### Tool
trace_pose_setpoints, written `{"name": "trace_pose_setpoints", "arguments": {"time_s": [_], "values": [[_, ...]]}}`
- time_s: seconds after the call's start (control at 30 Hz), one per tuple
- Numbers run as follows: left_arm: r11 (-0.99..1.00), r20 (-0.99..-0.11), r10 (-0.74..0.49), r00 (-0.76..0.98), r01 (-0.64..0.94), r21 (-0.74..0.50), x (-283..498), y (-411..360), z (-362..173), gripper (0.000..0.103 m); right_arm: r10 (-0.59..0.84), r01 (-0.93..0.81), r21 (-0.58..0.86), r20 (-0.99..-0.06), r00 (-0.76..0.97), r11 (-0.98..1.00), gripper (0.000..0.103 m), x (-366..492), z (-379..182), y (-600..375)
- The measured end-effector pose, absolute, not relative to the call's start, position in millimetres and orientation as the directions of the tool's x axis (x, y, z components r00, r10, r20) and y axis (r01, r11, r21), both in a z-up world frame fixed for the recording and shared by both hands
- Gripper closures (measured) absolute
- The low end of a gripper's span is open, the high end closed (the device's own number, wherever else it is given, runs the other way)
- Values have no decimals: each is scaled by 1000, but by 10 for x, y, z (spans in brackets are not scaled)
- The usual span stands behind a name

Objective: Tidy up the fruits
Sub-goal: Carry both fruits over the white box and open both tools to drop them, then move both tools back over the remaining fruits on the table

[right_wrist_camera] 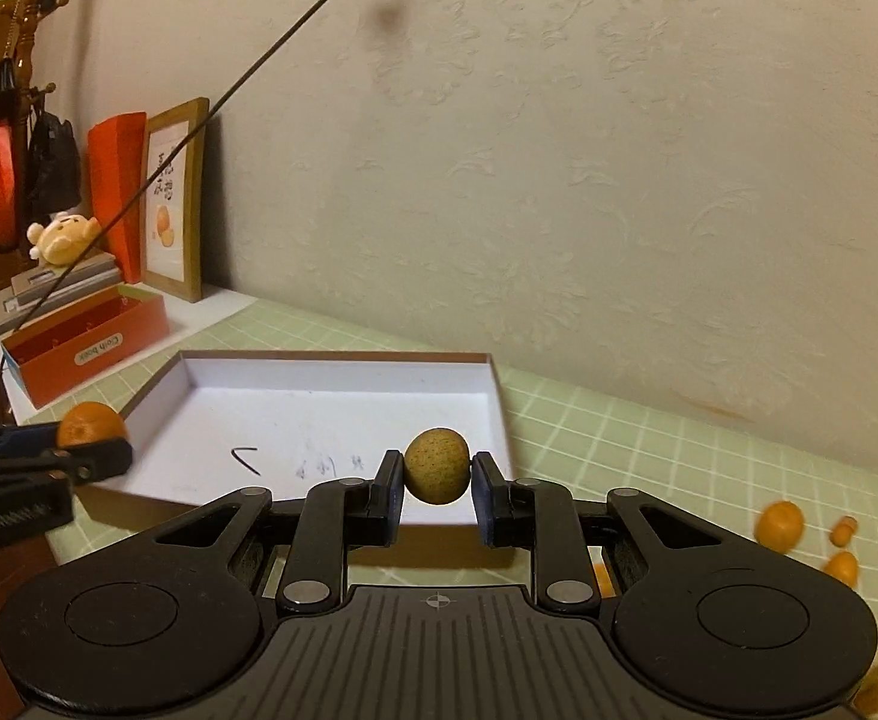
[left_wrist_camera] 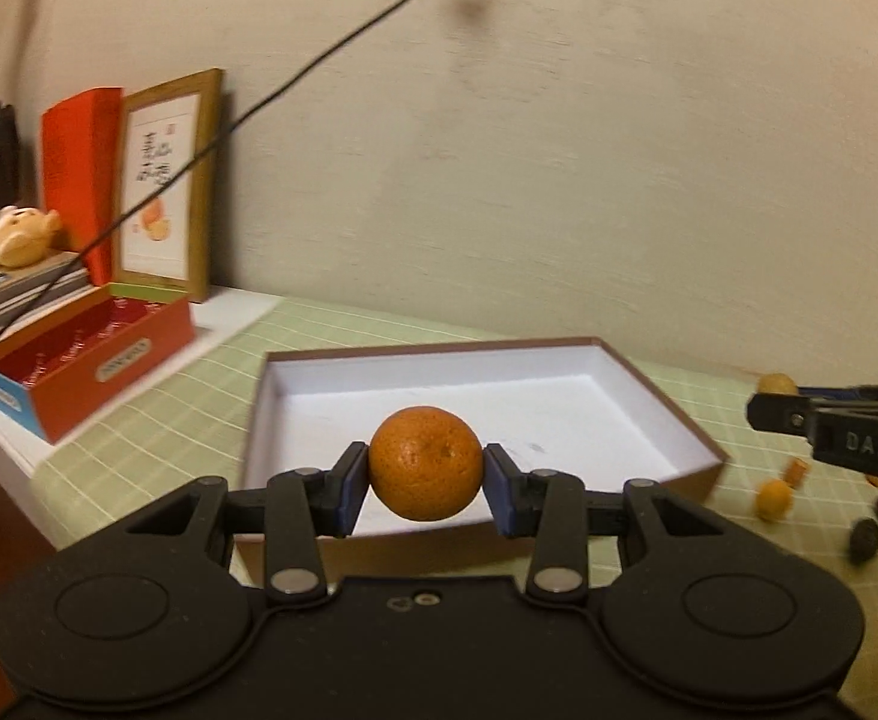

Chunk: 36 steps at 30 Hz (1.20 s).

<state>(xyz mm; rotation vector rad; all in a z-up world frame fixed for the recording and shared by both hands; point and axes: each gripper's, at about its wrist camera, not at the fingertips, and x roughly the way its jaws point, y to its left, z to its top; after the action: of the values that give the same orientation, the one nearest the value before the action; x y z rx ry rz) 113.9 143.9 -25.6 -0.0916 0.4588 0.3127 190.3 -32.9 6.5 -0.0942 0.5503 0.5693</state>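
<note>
My left gripper (left_wrist_camera: 425,474) is shut on an orange mandarin (left_wrist_camera: 424,461) and holds it above the near edge of a shallow white box (left_wrist_camera: 649,396) with brown walls. My right gripper (right_wrist_camera: 437,483) is shut on a small tan round fruit (right_wrist_camera: 437,465) above the near right part of the same box (right_wrist_camera: 499,384). The left gripper with its mandarin (right_wrist_camera: 90,425) shows at the left of the right wrist view. The right gripper with its tan fruit (left_wrist_camera: 776,385) shows at the right edge of the left wrist view.
Loose small orange fruits (right_wrist_camera: 779,527) and dark ones (left_wrist_camera: 863,540) lie on the green checked cloth (right_wrist_camera: 649,456) right of the box. A red open carton (left_wrist_camera: 87,354), a framed picture (left_wrist_camera: 165,186), a plush toy (left_wrist_camera: 15,237) and a black cable (left_wrist_camera: 318,60) are at the left.
</note>
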Motion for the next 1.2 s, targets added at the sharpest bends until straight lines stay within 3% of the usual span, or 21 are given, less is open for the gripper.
{"name": "trace_pose_setpoints", "arguments": {"time_s": [0.5,0.53,0.57,0.6,0.63,0.67,0.73,1.2], "values": [[916,-449,354,820,-401,-12,1371,1779,-342,71,514,-543,115,-529,675,832,79,2487,-101,-49],[914,-451,356,819,-405,-14,1393,1783,-359,69,519,-546,121,-530,670,829,78,2520,-111,-31],[902,-450,382,807,-431,-7,1406,1780,-374,52,528,-554,128,-536,659,822,78,2561,-139,-4],[877,-434,438,787,-481,14,1397,1772,-379,4,510,-550,107,-550,661,828,64,2604,-187,42],[852,-394,492,776,-523,34,1355,1746,-375,11,456,-523,60,-582,674,850,13,2651,-247,94],[842,-375,512,773,-538,40,1330,1750,-360,6,411,-490,28,-587,698,871,0,2664,-280,100],[848,-376,494,784,-529,10,1291,1783,-359,6,443,-487,63,-526,726,871,0,2633,-316,-4],[858,-366,492,790,-510,52,1282,1688,-302,6,461,-480,107,-515,723,871,0,2557,-287,-125]]}}
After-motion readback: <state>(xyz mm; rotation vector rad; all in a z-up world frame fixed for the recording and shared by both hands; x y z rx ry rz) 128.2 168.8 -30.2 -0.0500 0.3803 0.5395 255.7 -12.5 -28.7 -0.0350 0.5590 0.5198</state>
